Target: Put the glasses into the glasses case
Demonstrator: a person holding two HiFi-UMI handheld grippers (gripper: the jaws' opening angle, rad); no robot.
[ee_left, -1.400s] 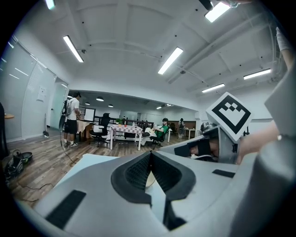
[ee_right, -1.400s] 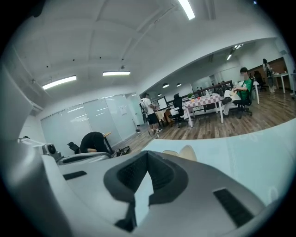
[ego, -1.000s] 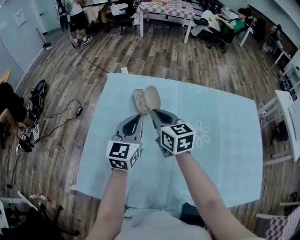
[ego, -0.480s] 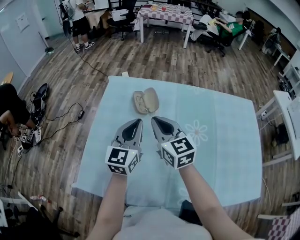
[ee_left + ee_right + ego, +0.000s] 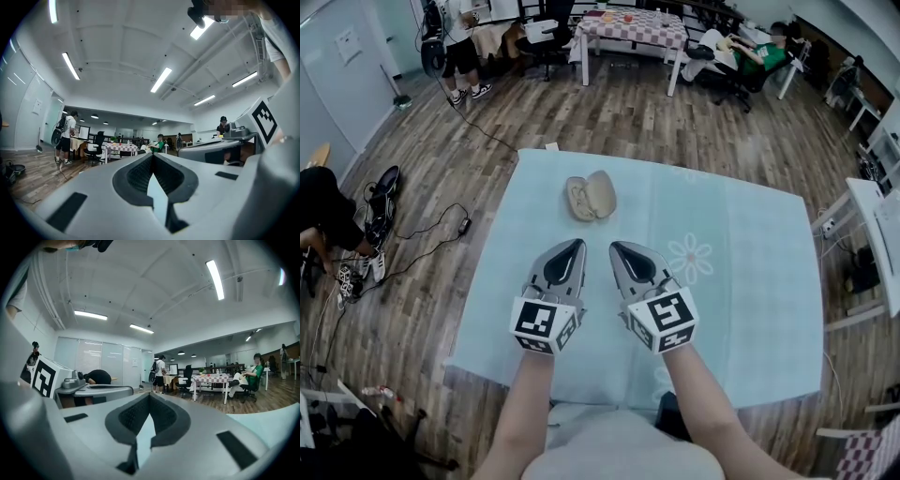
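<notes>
A: Where's the glasses case [image 5: 591, 197]?

B: It's lying open at the far middle of the table [image 5: 750, 281]. The left half seems to hold the glasses [image 5: 578, 199], but they're too small to be sure.

A: And the tools?

B: They're near the person, well apart from the case. The left hand-held gripper [image 5: 577, 244] and the right hand-held gripper [image 5: 617, 247] both have their jaws pressed together on nothing.

A: Which step, then?

B: Placing looks done. If anything's left, it's reaching out and folding the lid over.
</notes>
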